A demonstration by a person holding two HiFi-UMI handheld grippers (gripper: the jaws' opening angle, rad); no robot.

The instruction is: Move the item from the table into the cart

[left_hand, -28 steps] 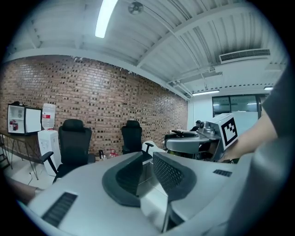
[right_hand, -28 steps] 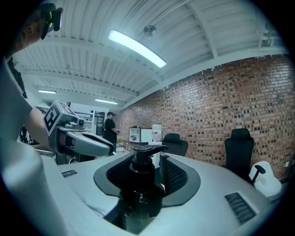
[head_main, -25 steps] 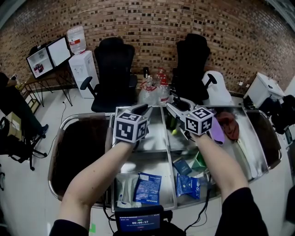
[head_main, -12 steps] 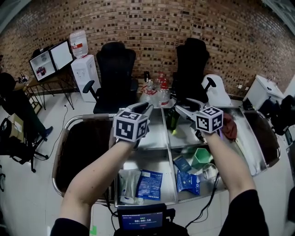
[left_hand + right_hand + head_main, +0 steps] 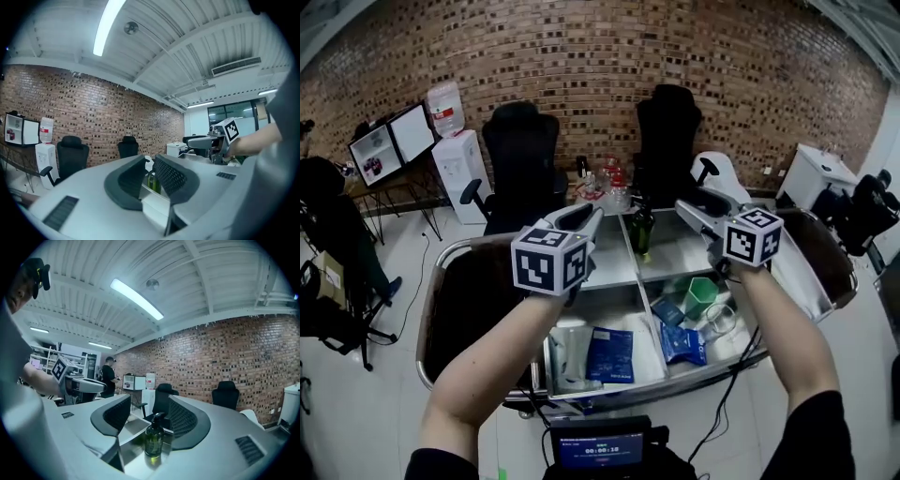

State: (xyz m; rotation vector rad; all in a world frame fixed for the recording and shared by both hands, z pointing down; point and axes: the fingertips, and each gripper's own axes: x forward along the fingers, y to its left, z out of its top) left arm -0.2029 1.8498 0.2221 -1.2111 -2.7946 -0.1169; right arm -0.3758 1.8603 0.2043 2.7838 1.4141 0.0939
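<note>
- Rt claw [image 5: 686, 208]: jaws have just been opening and now stand wide, gripping nothing. In the right gripper view the green pump bottle [image 5: 153, 440] shows in the gap, but it stands out past the tips, untouched.
- Both your hands have come up and back off the cart [image 5: 614, 258]. A sec ago they sat low over the trays, rt claw tight beside the bottle.
- Lt claw [image 5: 589, 217]: mid gap, same as before, empty. Only the far bottle shows thru it.
- Bottle's place: upright on bare steel in the far-right tray, just beside the centre divider, apart from both claws.
- My read: the drop is done for this item. You hold nothing, so you're free to go back to the counter for more, if any are left. No counter shows clearly from here.
- Count, claws: 2.
- Count, cart load:
  - green pump bottle x1
  - green cup [image 5: 701, 296] x1
  - blue packets x2 [image 5: 609, 354] [image 5: 682, 343]
  - small dark-blue box [image 5: 668, 310] x1
  - white pack [image 5: 567, 352] x1
- Count, room:
  - black chairs x2 [image 5: 520, 155] [image 5: 667, 131]
  - water cooler [image 5: 455, 159] x1
  - monitors [image 5: 389, 145] x2
- Clear bottles [image 5: 602, 185] past the cart's far edge: several, too small to count.
</note>
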